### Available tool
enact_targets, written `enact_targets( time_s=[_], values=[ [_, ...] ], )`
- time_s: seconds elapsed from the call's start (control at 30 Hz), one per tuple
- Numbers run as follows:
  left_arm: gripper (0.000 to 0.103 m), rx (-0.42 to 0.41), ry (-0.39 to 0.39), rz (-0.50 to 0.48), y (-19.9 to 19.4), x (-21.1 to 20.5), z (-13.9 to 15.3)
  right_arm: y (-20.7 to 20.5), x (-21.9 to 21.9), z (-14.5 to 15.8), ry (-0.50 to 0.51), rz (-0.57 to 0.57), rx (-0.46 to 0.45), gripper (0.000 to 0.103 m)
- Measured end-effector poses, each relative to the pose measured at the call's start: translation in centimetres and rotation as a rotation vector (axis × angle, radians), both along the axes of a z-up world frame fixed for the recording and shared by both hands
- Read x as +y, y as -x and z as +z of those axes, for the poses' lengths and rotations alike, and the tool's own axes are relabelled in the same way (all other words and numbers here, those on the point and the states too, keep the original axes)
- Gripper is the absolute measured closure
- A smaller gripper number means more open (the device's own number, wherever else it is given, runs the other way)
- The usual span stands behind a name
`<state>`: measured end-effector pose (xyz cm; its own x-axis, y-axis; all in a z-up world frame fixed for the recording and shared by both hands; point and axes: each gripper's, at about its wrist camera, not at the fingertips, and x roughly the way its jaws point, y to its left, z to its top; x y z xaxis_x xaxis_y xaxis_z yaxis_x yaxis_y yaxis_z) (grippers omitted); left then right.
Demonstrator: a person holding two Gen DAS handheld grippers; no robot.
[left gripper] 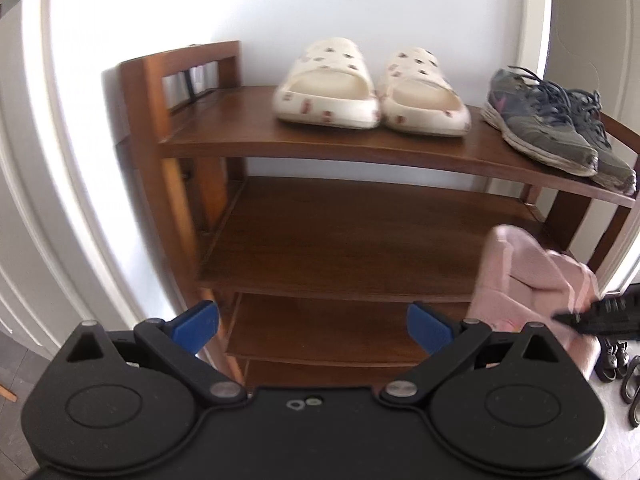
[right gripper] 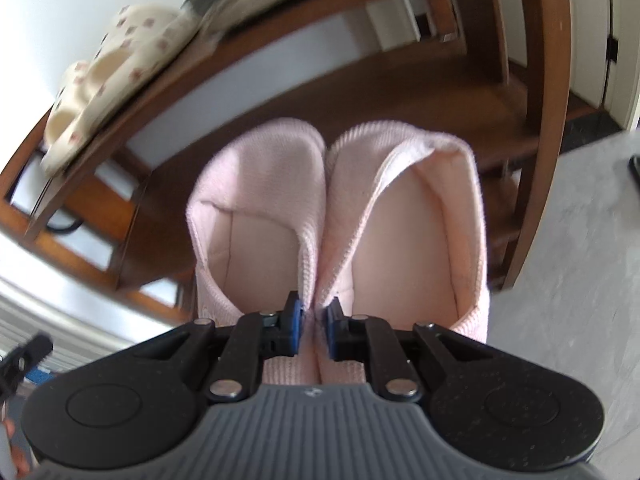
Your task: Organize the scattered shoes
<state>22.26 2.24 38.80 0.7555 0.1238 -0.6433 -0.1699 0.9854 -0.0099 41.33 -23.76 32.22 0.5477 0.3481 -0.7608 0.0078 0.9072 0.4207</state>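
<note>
A pair of pink knit slippers (right gripper: 336, 208) hangs in front of the wooden shoe rack (right gripper: 400, 92), pinched together at their inner heel edges by my right gripper (right gripper: 314, 326), which is shut on them. In the left wrist view the pink slippers (left gripper: 528, 276) show at the right, level with the second shelf (left gripper: 340, 240). My left gripper (left gripper: 314, 326) is open with nothing between its blue pads. On the top shelf (left gripper: 280, 140) sit cream slides (left gripper: 368, 88) and grey sneakers (left gripper: 556, 128).
White walls and door trim flank the rack on the left. Dark shoes (left gripper: 620, 364) lie on the floor at the right of the rack. Grey floor (right gripper: 568, 240) spreads out to the right. Lower shelves (left gripper: 320, 332) show below.
</note>
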Motion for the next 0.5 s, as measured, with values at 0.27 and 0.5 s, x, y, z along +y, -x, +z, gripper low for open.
enact_targets(
  time_s=[0.27,0.5],
  values=[
    [0.002,0.027,0.005,0.027,-2.1,-1.7,-2.6,-4.8,-3.5,-3.8,0.108,-0.007,-0.061,0.102],
    [0.002,0.119,-0.035,0.051,-0.9,-0.3,-6.0,2.0,-6.5,-8.2,0.041,-0.094,0.005,0.097]
  ],
)
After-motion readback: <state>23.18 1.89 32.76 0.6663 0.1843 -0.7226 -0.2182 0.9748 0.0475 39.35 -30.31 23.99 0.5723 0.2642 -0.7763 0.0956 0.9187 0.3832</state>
